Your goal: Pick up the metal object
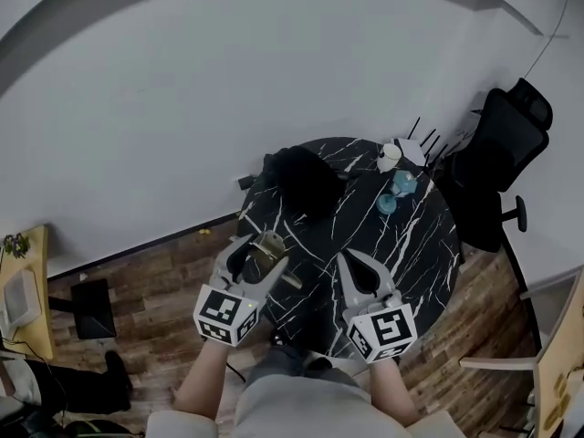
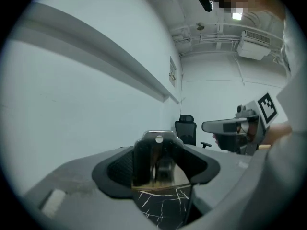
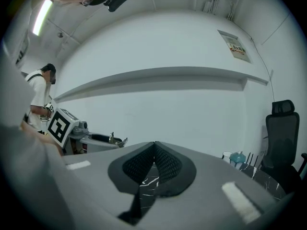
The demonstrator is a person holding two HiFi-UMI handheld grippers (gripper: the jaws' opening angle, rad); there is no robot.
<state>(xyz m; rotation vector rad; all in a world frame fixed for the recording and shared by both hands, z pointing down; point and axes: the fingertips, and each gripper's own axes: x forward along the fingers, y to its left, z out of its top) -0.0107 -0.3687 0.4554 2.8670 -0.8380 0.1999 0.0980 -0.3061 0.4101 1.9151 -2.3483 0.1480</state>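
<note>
While the left gripper point(image 1: 263, 255) clamps the metal object point(image 1: 270, 243) over the near left edge of the round table point(image 1: 429, 245) in the head view, the right gripper point(image 1: 347, 259) hangs beside it over the near edge with its jaws pressed together and nothing in them. A black bundle point(image 1: 306, 181) lies on the far side of the dark, white-veined top. A white cup point(image 1: 390, 158) and two teal pieces point(image 1: 404, 183) (too small to make out) sit toward the far right rim. A black chair point(image 1: 506, 149) stands just beyond them, against the pale wall. Wood floor point(image 1: 164, 286) shows to the left.

In the left gripper view, the left gripper point(image 2: 157, 145) has its jaws spread wide, and both dark pads press on the metal object point(image 2: 158, 166), a shiny upright piece with a small round spot near its top. The table point(image 2: 160, 206) shows below the object's lower edge. The right gripper point(image 2: 225, 126) reaches in from the right with its marker cube point(image 2: 268, 107) behind it, and the chair point(image 2: 185, 130) stands far off.

In the right gripper view, the right gripper point(image 3: 154, 145) has its ribbed pads meeting at the tips, empty. To the left, the left gripper point(image 3: 98, 139) holds the metal object point(image 3: 117, 140), level with it. The chair point(image 3: 280, 128) is at the right, and a person point(image 3: 41, 97) stands in the far left background.
</note>
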